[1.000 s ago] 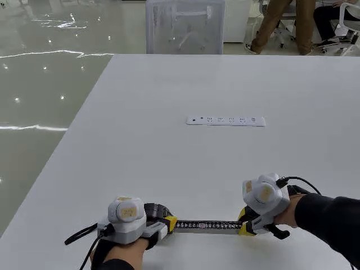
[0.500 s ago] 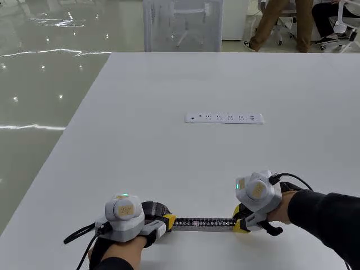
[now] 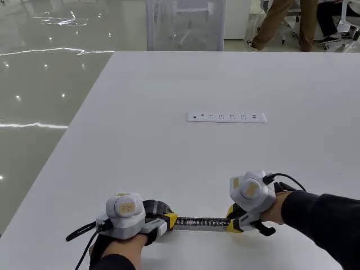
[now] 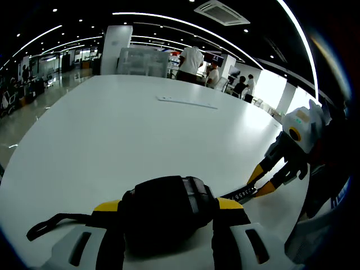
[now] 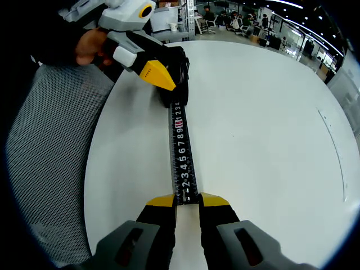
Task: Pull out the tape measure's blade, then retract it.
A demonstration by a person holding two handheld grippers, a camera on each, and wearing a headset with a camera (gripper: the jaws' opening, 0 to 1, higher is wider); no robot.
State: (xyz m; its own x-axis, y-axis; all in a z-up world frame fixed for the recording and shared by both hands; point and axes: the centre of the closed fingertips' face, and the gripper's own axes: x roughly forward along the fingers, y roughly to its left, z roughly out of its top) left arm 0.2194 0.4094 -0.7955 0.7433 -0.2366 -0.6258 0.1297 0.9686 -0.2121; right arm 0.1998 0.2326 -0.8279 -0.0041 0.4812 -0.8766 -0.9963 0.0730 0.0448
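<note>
At the near edge of the white table (image 3: 169, 101), the black tape measure (image 3: 157, 210) sits clamped between the jaws of the left claw (image 3: 166, 221). Its blade (image 5: 181, 152) is drawn out flat along the tabletop to the right claw (image 5: 187, 200), whose yellow-tipped jaws pinch the blade's end. A white power strip (image 3: 226, 117) lies well beyond, mid-table.

Tape case (image 4: 169, 211) black. Blade (image 5: 181, 154) black, white numerals, a few red ones near the case. Left gripper (image 3: 169, 220) and right gripper (image 5: 187, 199): white-grey bodies, black jaws, yellow tips. Surface (image 3: 169, 140) plain white. Power strip (image 3: 226, 117) white, dark sockets. Floor (image 3: 39, 84) glossy grey-green, bright light glints. Sleeve (image 3: 326, 216) black. Chair mesh (image 5: 50, 157) grey, fine grid.
</note>
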